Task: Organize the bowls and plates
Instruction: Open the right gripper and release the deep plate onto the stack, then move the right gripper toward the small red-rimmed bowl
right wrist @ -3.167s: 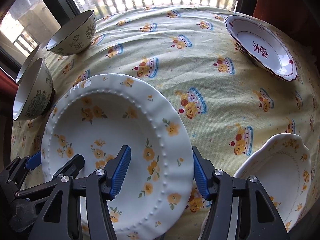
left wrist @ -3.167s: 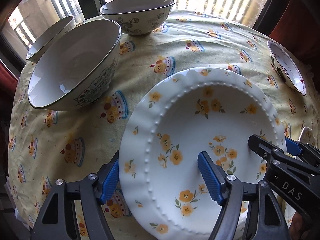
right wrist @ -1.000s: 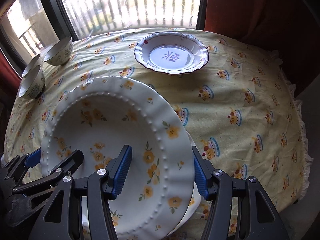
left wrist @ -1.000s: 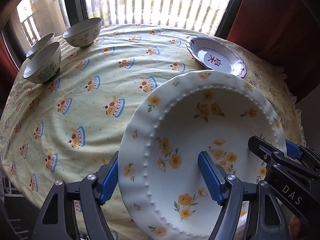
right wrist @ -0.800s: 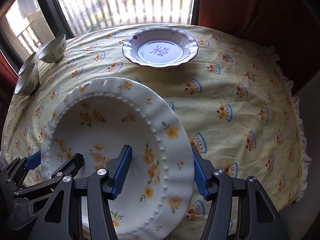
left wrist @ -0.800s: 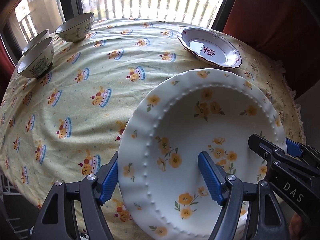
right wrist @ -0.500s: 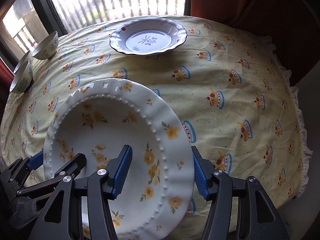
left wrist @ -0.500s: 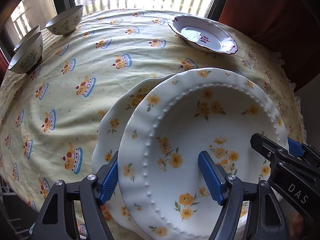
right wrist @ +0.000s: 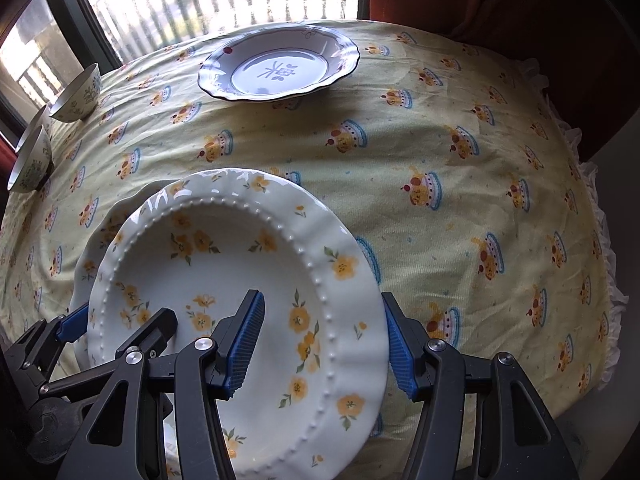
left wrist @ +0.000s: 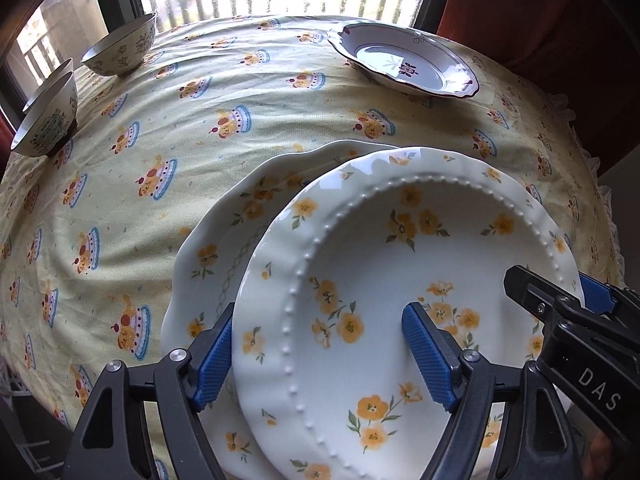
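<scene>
A white deep plate with yellow flowers and a beaded rim hangs tilted, just over a second flowered plate with a scalloped edge that lies on the tablecloth. My left gripper straddles its left rim. Its jaws are opening, with the rim still between them and the inner pad drawn slightly off. My right gripper is shut on the plate's right rim, one pad inside the well and one outside the edge. Most of the lower plate is hidden under the upper one.
A purple-rimmed plate sits at the far side of the round table. Three patterned bowls stand at the far left by the window. The frilled cloth edge drops off on the right.
Both grippers carried the flowered plate away from the bowls and down over the scalloped plate. In the last half second the left jaws widened a little and the plate sank slightly.
</scene>
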Motion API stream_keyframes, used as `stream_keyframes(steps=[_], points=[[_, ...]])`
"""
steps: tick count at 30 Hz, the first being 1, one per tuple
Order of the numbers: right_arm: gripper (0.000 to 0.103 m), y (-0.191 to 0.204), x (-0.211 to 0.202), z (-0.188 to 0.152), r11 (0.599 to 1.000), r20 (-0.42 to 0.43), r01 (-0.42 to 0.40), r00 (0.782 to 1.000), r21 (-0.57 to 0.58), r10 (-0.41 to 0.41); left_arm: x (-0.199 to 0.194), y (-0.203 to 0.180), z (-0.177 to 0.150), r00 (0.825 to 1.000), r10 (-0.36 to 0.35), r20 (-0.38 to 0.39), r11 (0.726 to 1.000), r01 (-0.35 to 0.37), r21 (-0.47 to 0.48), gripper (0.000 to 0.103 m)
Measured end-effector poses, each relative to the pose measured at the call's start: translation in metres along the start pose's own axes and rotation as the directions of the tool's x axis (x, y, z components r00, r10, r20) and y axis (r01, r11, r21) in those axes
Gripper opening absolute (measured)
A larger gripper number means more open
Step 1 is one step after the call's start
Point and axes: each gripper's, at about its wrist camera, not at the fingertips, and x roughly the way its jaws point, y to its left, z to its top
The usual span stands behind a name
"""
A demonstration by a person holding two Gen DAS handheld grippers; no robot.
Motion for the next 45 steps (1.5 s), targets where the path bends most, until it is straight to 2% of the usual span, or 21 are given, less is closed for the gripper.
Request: stream_keyframes(steps=[5,9,12,17,19,21,24,32,34,37,45], points=[[0.062,-0.002,0.003,0.000,1.000,-0.005,-0.022,1.000,0.007,0.022,0.003,-0.006,0.001,0.998,0.061,-0.001,0.998,-0.061,0.023,0.086],[0.062,-0.001,0.003,-0.002,1.000,0.003,-0.026,1.000,0.006,0.026,0.003,-0.008,0.002,0.997,0.074,-0.002,0.997,-0.074,0.027,0.088],[0.060,-0.002,0.002,-0.003,0.999,0.008,-0.036,0.999,0.008,0.036,0.002,-0.015,0.002,0.993,0.119,0.018,0.990,-0.120,0.068,0.092],[0.060,-0.003,-0.007,-0.005,1.000,0.046,-0.030,0.999,0.009,0.029,0.001,-0.017,0.002,0.988,0.156,0.013,0.984,-0.157,0.081,0.094],[0.055,-0.006,-0.012,-0.004,0.999,0.066,-0.033,0.997,0.027,0.031,-0.003,-0.016,0.002,0.987,0.159,0.018,0.983,-0.160,0.088,0.095],[0.054,-0.007,-0.017,-0.002,0.999,0.087,-0.028,0.996,0.031,0.026,-0.010,-0.016,0.002,0.988,0.152,0.033,0.984,-0.155,0.091,0.095],[0.043,-0.003,-0.016,0.000,1.000,0.079,-0.023,0.997,0.012,0.022,-0.019,-0.016,0.001,0.988,0.143,0.052,0.984,-0.147,0.099,0.096],[0.043,0.013,-0.010,-0.005,1.000,0.047,-0.012,0.999,-0.003,0.012,-0.031,0.002,-0.002,0.991,0.122,0.056,0.988,-0.126,0.091,0.097],[0.043,0.022,-0.011,-0.006,0.998,0.044,-0.055,0.997,-0.012,0.056,-0.031,0.007,-0.004,0.991,0.119,0.053,0.987,-0.124,0.099,0.097],[0.043,0.043,-0.012,-0.010,0.997,0.036,-0.057,0.998,-0.048,0.059,-0.027,0.014,-0.005,0.995,0.096,0.029,0.990,-0.098,0.105,0.097],[0.043,0.064,-0.020,-0.014,0.999,0.033,-0.038,0.999,0.012,0.038,-0.038,0.038,-0.001,0.998,0.051,0.044,0.987,-0.057,0.148,0.096]])
